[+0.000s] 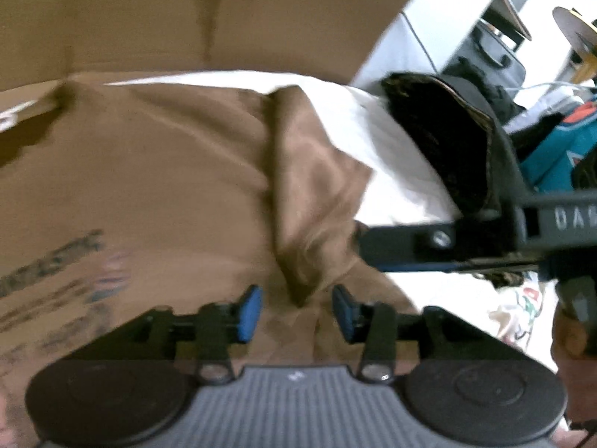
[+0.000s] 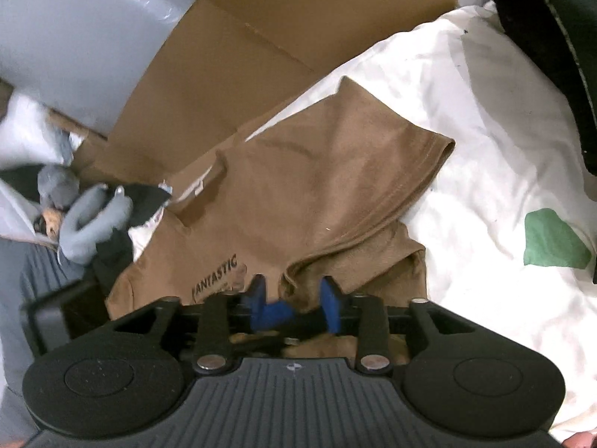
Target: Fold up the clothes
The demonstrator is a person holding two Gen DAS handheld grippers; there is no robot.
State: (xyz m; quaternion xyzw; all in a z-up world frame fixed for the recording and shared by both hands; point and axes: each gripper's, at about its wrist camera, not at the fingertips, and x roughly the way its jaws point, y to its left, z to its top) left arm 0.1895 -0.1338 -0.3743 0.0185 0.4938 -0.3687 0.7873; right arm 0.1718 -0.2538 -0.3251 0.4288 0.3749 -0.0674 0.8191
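While I am working over the brown T-shirt [image 2: 298,186], which is lying partly spread on the white bedding [image 2: 485,149] with one sleeve [image 2: 410,156] doubled over its body, my right tool [image 2: 294,295] is reaching onto the shirt's lower edge with a bunched ridge of cloth sitting between its blue pads [image 2: 330,300]; whether it is pinching that ridge I cannot tell, as the jaws are looking part-way parted. My left tool [image 1: 296,311] is hanging released over a raised crease [image 1: 309,201] of the same shirt, gripping nothing.

The risk I am seeing: if the right tool is catching only one layer of that bunch, the lower layer is going to drag and the fold is coming out skewed. The soft bedding is giving no firm backing, so a pad could be snagging the sheet along with the shirt. The left view is blurring, so aiming at the crease is uncertain.

Counting: one brown T-shirt, two tools, one cardboard sheet [image 2: 298,37], one grey plush toy [image 2: 86,216], one green patch [image 2: 552,239] on the bedding
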